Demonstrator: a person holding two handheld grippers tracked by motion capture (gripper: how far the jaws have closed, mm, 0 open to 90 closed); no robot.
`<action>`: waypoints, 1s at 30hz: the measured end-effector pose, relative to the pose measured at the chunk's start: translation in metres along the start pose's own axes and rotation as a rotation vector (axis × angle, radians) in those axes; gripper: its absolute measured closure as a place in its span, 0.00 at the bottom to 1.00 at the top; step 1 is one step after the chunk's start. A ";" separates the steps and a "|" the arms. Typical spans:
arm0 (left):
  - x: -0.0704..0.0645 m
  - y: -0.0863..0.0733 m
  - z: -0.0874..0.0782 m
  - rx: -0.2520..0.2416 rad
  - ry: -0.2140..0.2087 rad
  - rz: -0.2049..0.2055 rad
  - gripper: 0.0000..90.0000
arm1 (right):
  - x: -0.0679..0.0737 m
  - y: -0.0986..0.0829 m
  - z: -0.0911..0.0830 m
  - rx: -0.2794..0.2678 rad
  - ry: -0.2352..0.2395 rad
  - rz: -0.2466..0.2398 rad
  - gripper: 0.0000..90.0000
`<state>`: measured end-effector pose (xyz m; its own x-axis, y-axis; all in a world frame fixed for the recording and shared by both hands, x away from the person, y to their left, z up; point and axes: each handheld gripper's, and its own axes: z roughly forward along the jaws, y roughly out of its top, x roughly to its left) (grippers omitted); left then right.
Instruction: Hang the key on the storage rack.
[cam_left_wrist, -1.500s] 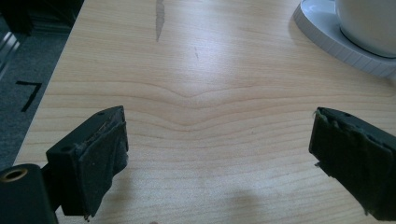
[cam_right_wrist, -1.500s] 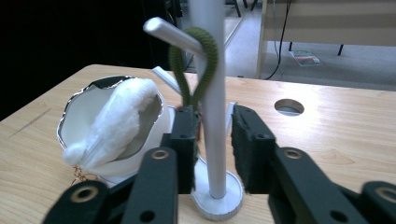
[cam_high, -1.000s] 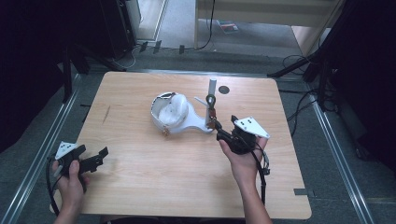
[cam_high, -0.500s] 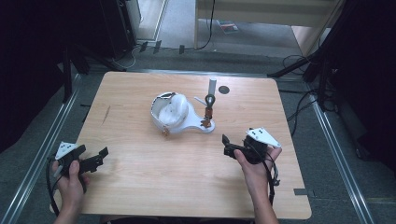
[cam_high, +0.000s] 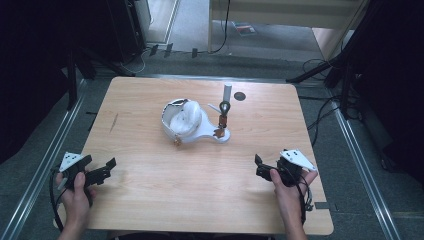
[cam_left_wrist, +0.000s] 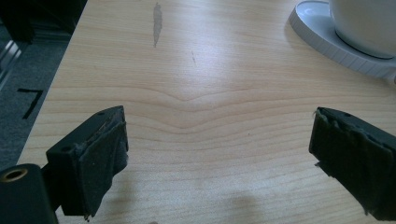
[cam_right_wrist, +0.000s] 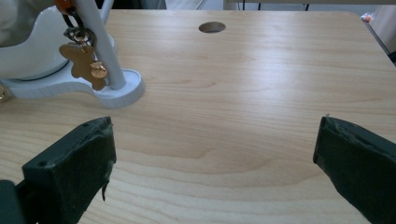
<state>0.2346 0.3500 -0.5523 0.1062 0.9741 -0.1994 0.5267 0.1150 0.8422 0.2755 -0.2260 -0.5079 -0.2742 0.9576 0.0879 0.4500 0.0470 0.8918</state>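
A white stand (cam_high: 206, 136) sits mid-table, with a white cup (cam_high: 184, 116) on its round base and a slim post (cam_high: 226, 96) at its right end. A brass bear-shaped key charm (cam_right_wrist: 84, 66) hangs from that post (cam_right_wrist: 99, 42); it is also visible in the high view as a small brown charm (cam_high: 220, 130). My right gripper (cam_high: 259, 167) rests near the front right of the table, open and holding nothing (cam_right_wrist: 215, 172). My left gripper (cam_high: 104, 170) is at the front left, open with nothing between its pads (cam_left_wrist: 219, 163). The stand's rim (cam_left_wrist: 322, 44) lies far ahead of it.
A wooden table (cam_high: 150, 200) with a small dark hole (cam_high: 240, 96) behind the stand. Metal rails and cables run along the floor on both sides. A grey smear (cam_left_wrist: 157, 23) marks the wood at the left.
My right gripper has drawn back from the stand's post toward the front right of the table. The charm stays hanging on the post. My left gripper has not moved.
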 end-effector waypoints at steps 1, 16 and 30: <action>0.000 0.000 0.000 0.000 0.000 0.000 0.06 | -0.002 -0.001 -0.001 -0.001 0.003 -0.004 0.00; 0.000 0.000 0.000 -0.001 0.001 -0.002 0.06 | -0.053 -0.032 -0.021 0.013 -0.017 0.040 0.00; 0.000 0.000 0.000 -0.002 0.002 -0.007 0.06 | -0.080 -0.050 -0.036 0.043 -0.077 0.054 0.00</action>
<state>0.2347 0.3502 -0.5524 0.1003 0.9737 -0.2045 0.5257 0.1227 0.8418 0.2448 -0.3154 -0.5433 -0.1832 0.9780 0.0997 0.4988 0.0051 0.8667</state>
